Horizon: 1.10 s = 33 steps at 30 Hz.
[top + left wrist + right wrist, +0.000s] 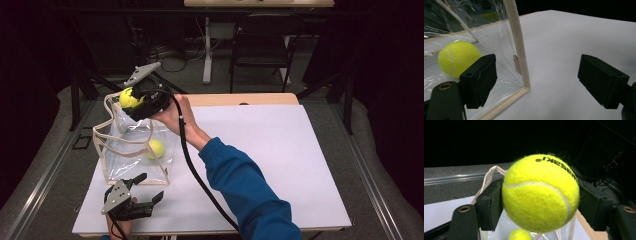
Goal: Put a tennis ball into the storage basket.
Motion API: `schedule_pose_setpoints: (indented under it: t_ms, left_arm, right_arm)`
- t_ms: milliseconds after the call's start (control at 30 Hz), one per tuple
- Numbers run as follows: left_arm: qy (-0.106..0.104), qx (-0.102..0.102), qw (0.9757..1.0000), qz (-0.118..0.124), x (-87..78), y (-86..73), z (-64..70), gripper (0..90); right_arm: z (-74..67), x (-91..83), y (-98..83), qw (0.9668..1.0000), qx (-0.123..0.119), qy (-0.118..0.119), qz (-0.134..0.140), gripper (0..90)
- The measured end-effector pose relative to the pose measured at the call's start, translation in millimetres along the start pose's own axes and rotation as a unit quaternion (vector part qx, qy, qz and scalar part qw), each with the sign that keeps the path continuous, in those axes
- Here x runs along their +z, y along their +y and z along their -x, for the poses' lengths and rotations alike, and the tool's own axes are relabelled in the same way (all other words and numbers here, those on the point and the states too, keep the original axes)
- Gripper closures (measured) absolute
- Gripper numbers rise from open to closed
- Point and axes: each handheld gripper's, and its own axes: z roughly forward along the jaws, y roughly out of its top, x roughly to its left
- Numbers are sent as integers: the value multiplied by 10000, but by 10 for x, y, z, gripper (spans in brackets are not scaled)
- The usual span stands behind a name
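Near edge of the table (280,150): your left gripper (145,189) rests low by the front corner of the clear bag (112,165), jaws spread wide and holding nothing. In the left gripper view that corner's cream trim (519,50) stands between the open jaws, touching neither pad.

Middle: a second tennis ball (155,148) lies on the bag's floor, seen through the plastic; it also shows in the left gripper view (457,58) and, small, at the bottom of the right gripper view (520,235).

Far side: your right gripper (134,100) pinches a tennis ball (540,193) across its middle, one black pad on each flank. The held ball hangs over the back rim of the bag, so the bag's open mouth lies just below and toward you from it. This is the relation to watch: the release likely needs the ball fully inside the rim line, not over the trim.

Appearance of the held ball: bright yellow felt, slightly fuzzy, a white curved seam and black lettering on top. It is round, with no long axis to align.
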Motion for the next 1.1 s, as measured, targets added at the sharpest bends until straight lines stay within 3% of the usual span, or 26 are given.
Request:
schedule_pose_setpoints:
  t_ms: [1100]
  left_arm:
    - [-11, 9, 10000, -33, -1, -6, -9, 160]
  right_arm:
    - [-88, 300, -149, 9982, 181, 337, -466, 264]
